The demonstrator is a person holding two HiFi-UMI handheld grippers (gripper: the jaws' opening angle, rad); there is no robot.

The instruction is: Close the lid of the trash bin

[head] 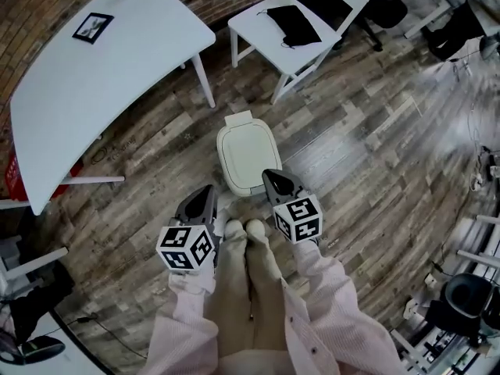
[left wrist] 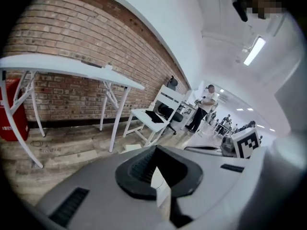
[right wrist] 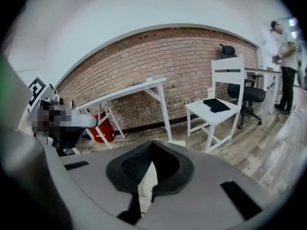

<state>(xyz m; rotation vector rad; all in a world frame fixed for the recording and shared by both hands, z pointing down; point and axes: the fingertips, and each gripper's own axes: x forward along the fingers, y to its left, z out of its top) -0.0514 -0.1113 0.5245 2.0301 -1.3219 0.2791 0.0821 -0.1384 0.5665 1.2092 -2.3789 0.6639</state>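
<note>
**Open floor rings closed trash bin in brick-walled workroom**

Bare wood floor gives free passage to the bin's right and on its near side. The white table and its leg hem in the left approach, and a white chair stands beyond, well apart. The person's shoes stand just short of the bin, between the left gripper and right gripper, which both hang in open air.

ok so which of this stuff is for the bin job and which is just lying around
Job: bin, already shut; left gripper; right gripper.
Lying about: table; frame; chair; cloth.
</note>
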